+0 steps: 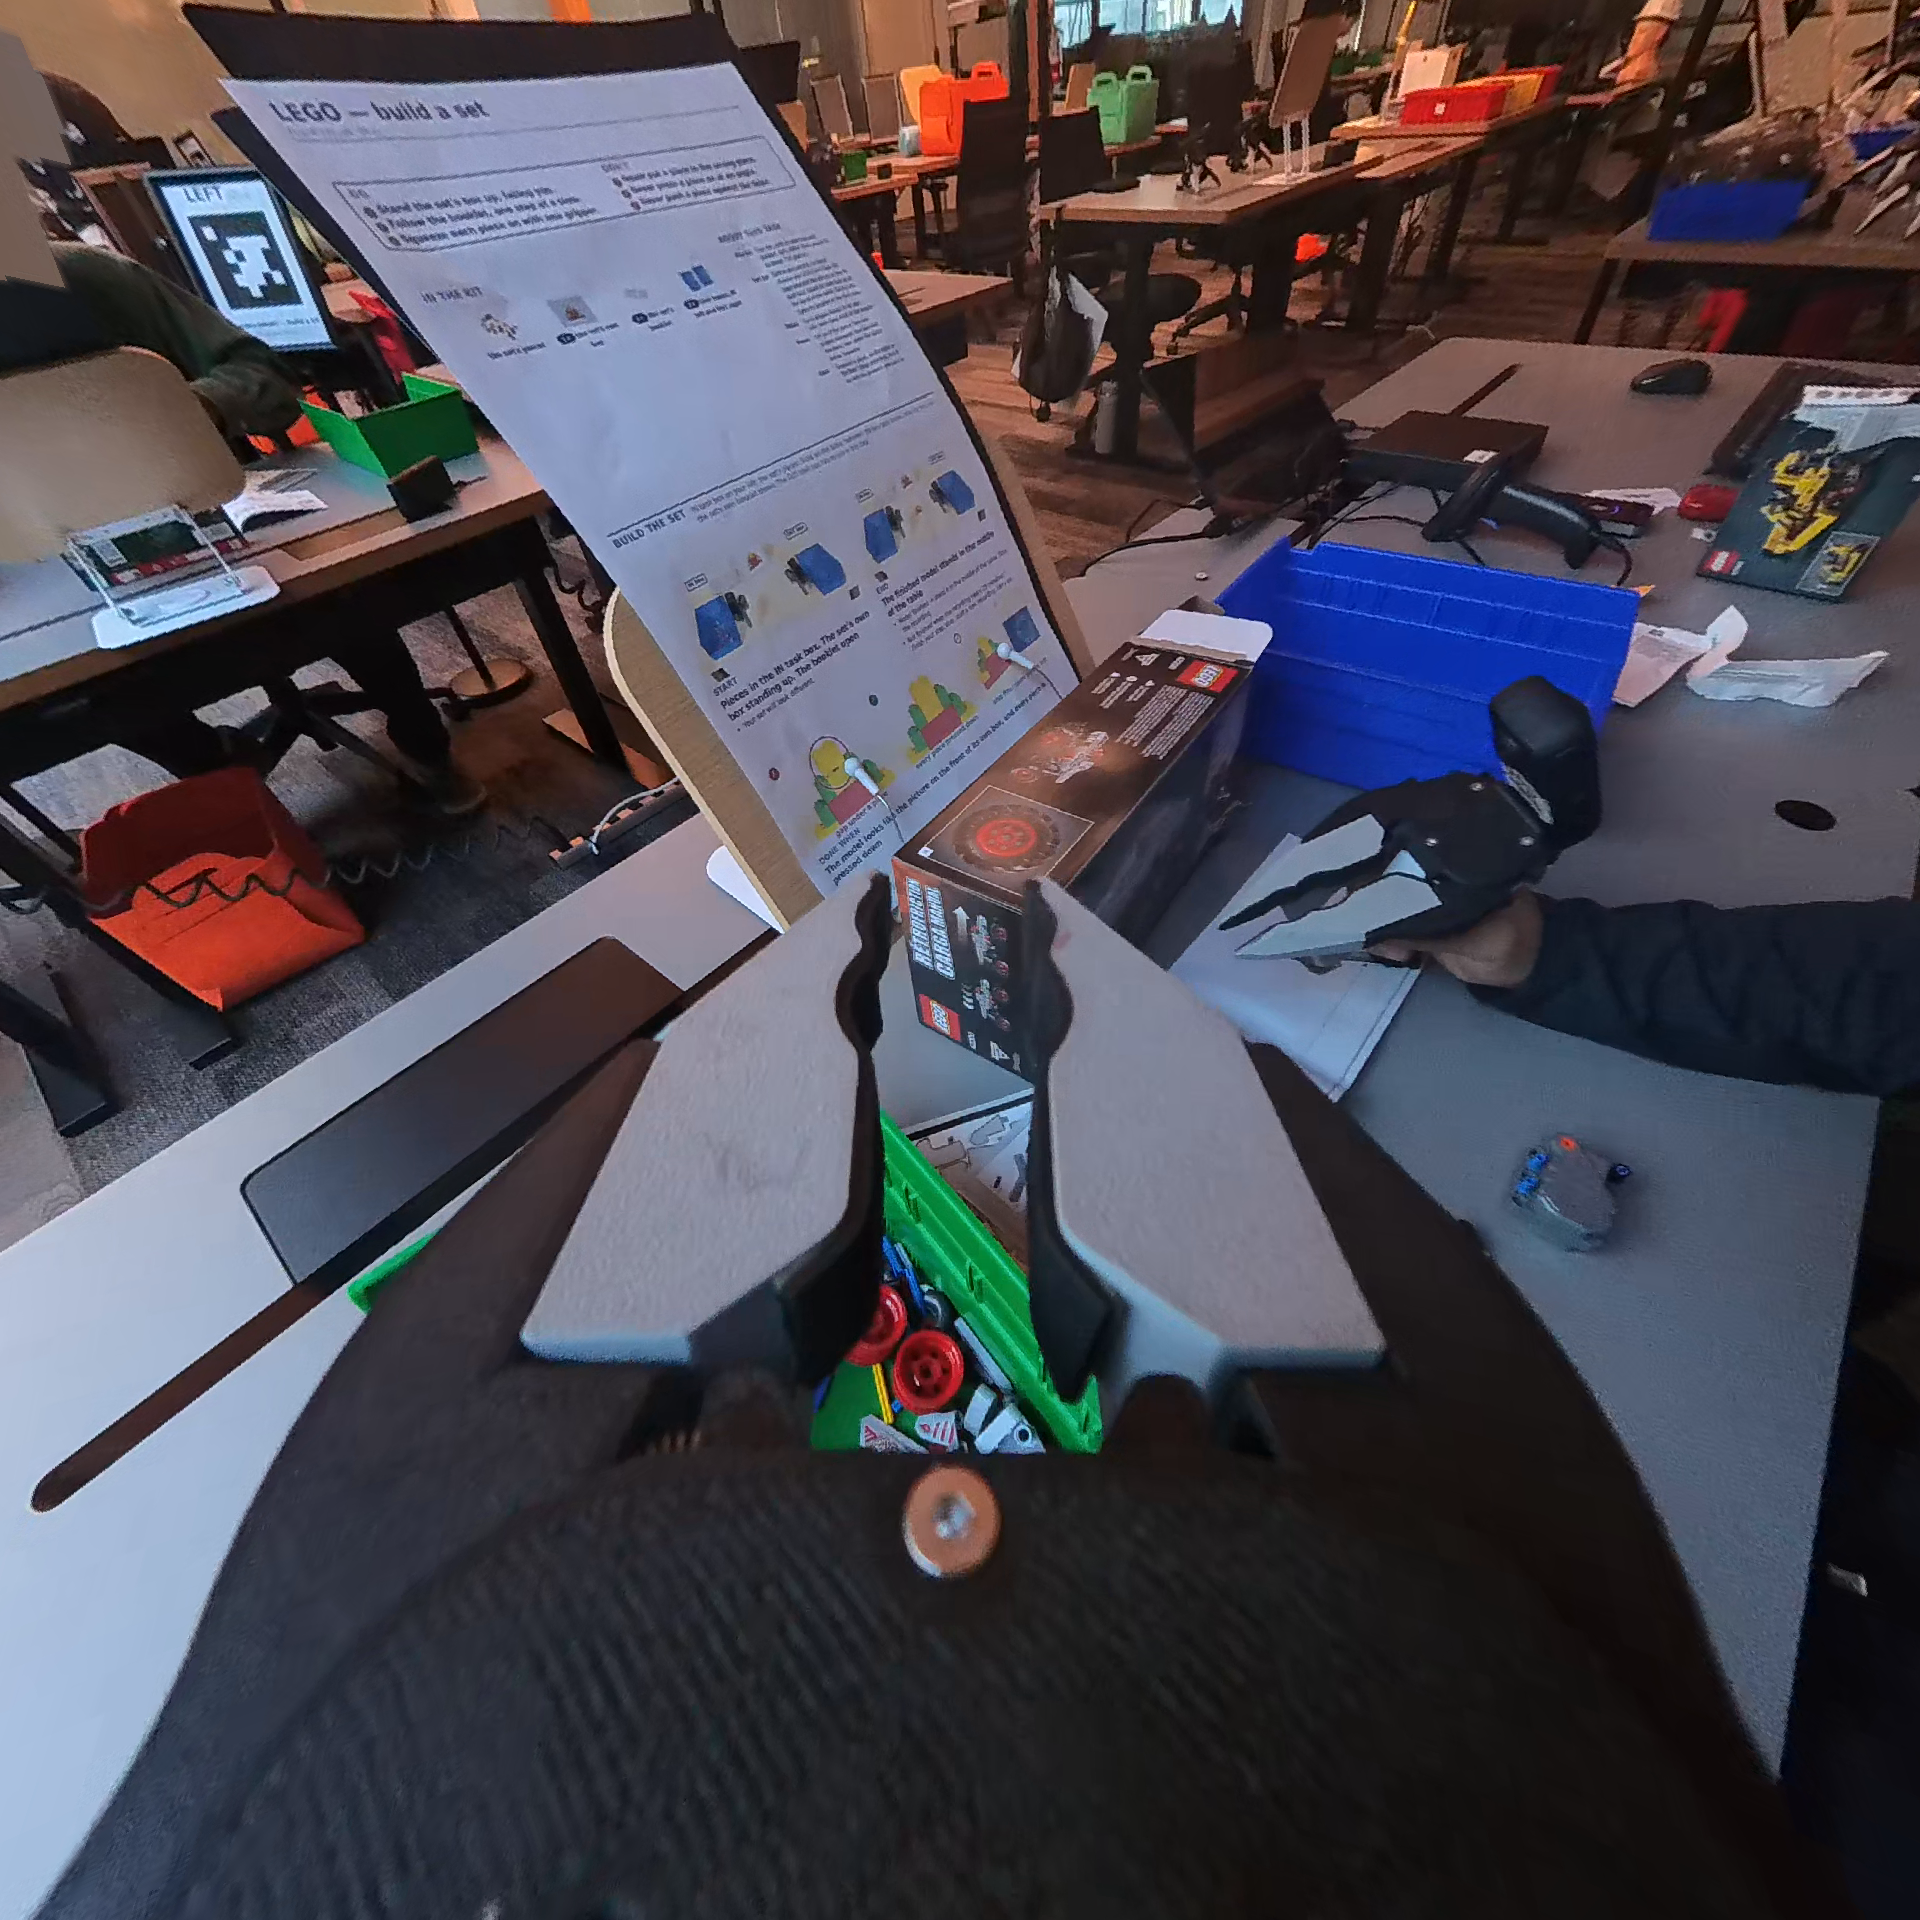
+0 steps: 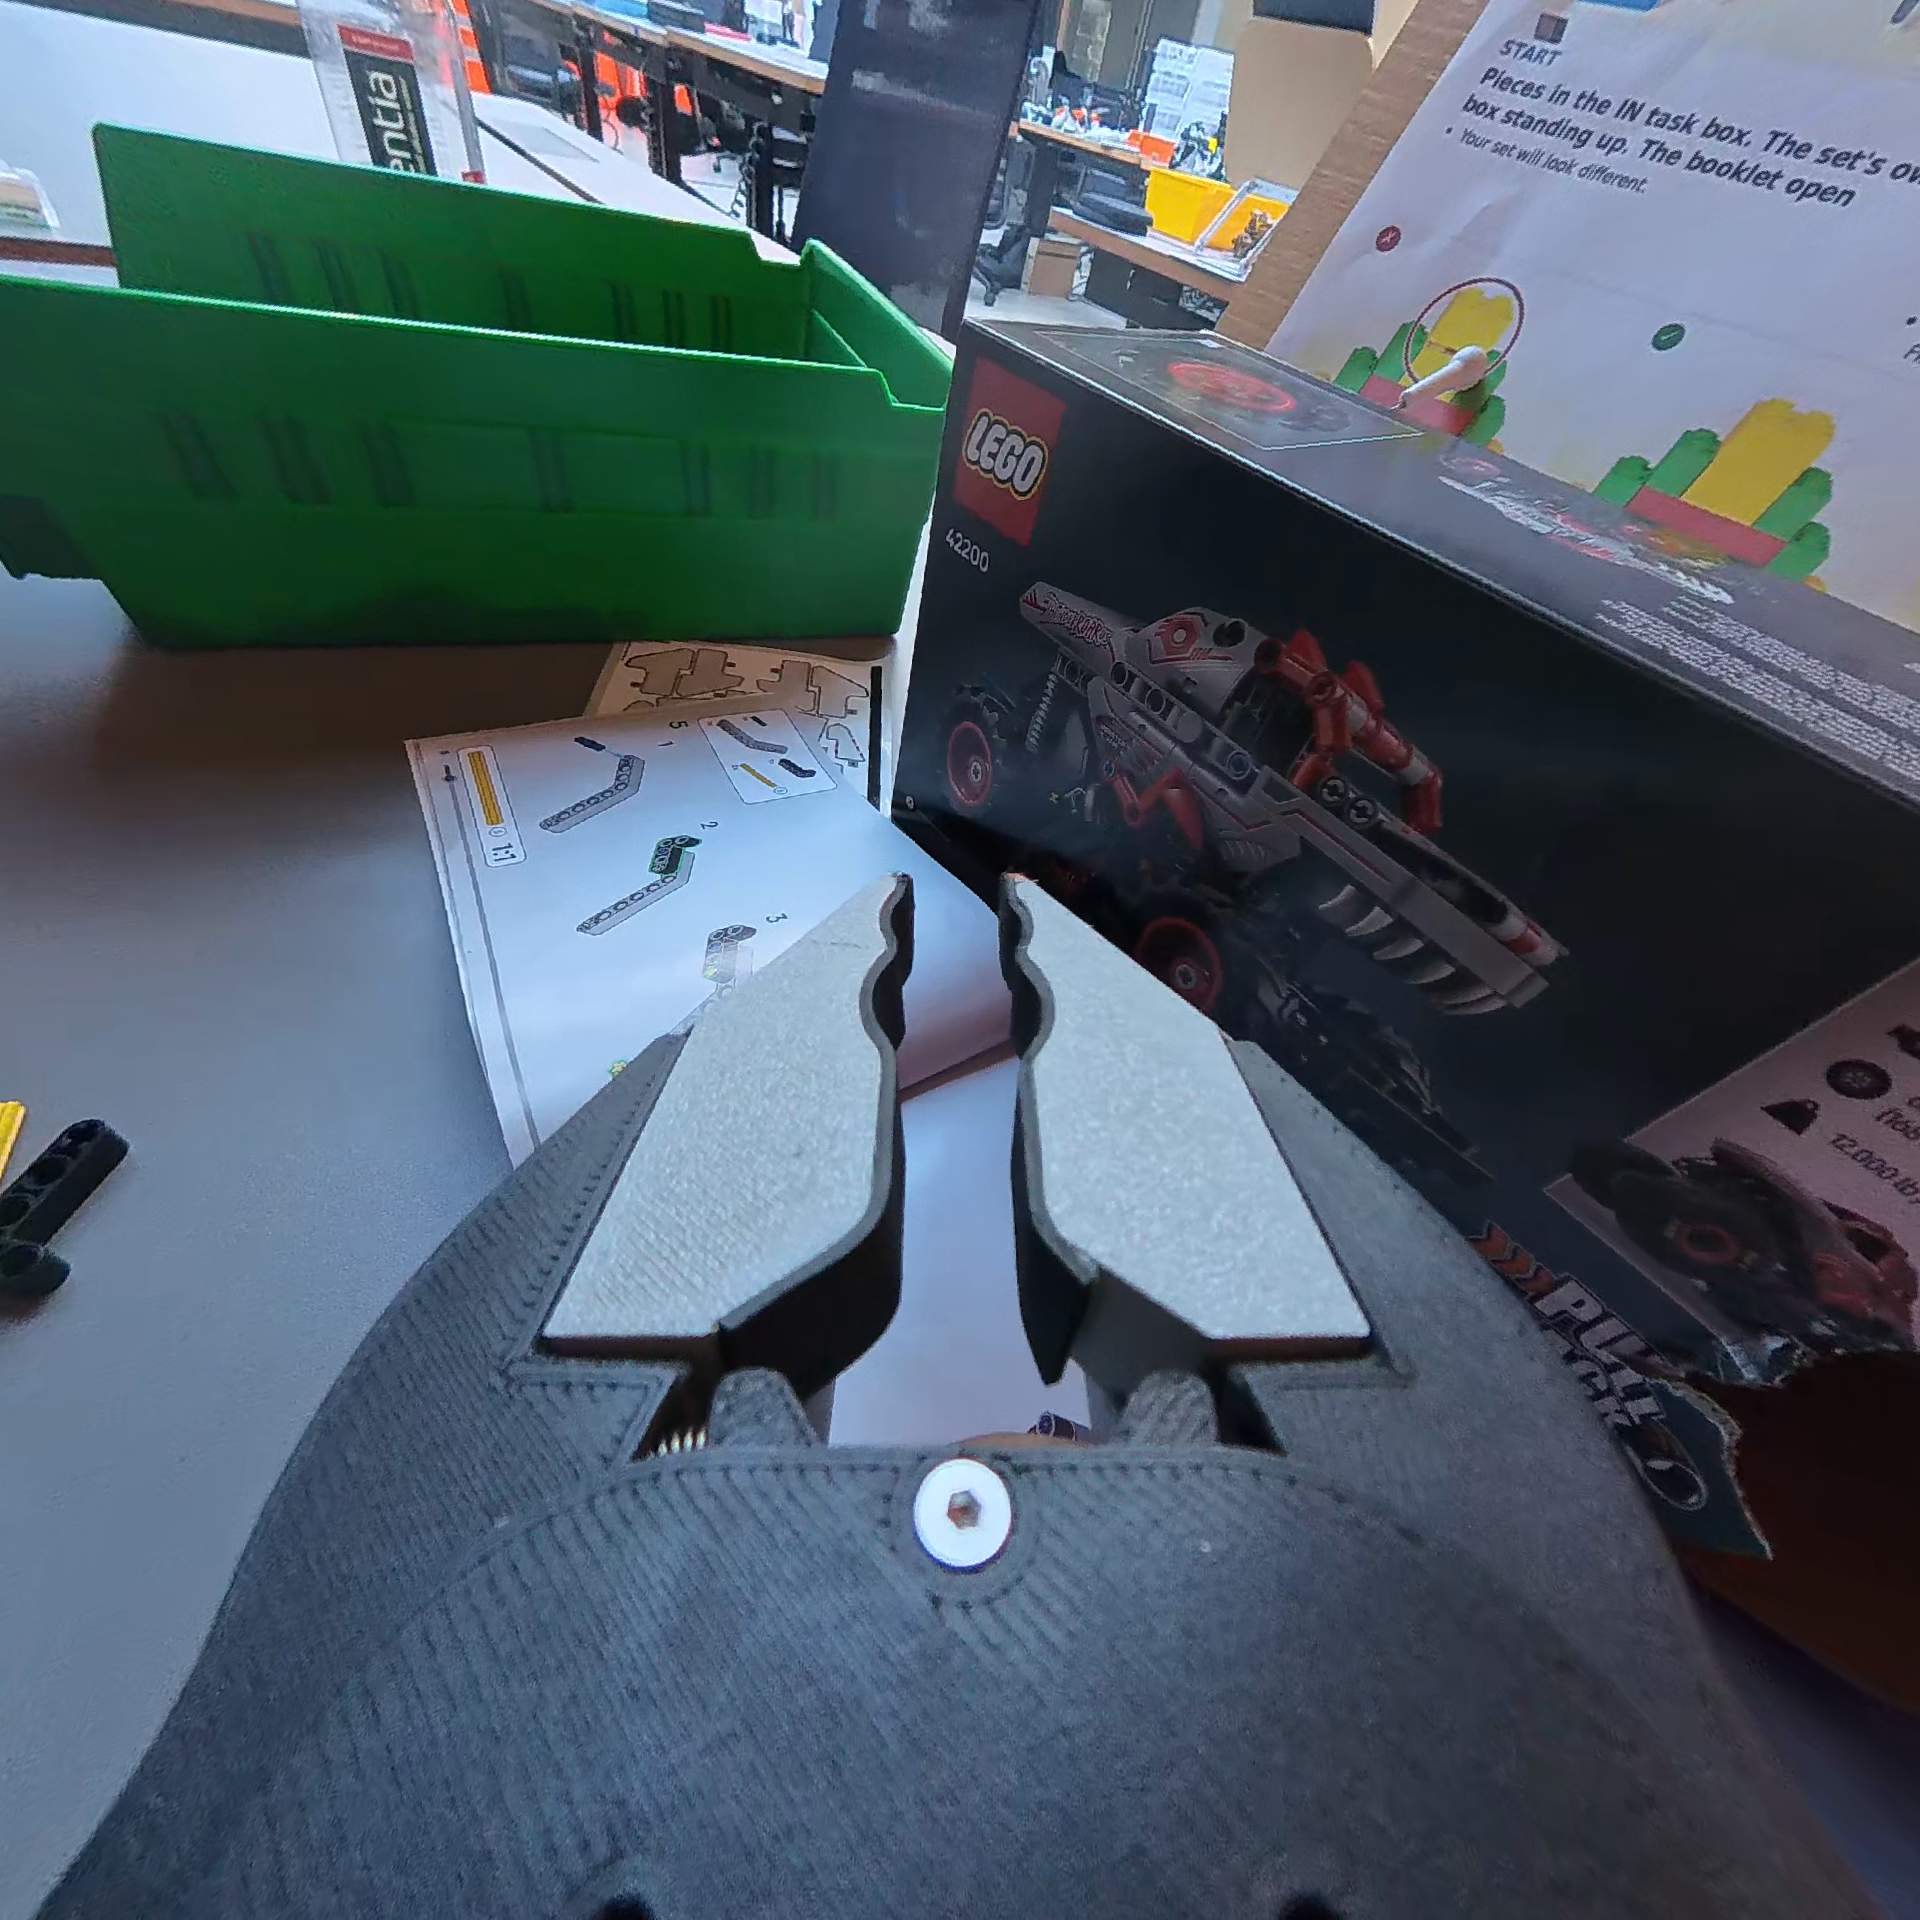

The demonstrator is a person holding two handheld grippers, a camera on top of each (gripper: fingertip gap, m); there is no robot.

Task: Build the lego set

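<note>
left gripper (image 1: 956,914): hovering spread, empty, green bin (image 1: 977,1262) of pieces beneath
right gripper (image 2: 956,904): hovering spread, empty, booklet (image 2: 623,862) beneath, set box (image 2: 1403,790) rightward

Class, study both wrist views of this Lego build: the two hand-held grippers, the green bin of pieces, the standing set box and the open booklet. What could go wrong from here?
1. The left hand-held gripper hovers open over the crowded green bin; it may pinch several pieces at once.
2. The right hand-held gripper sits close beside the standing set box and could knock it over.
3. It also hangs over the open booklet and might drag the page.
</note>
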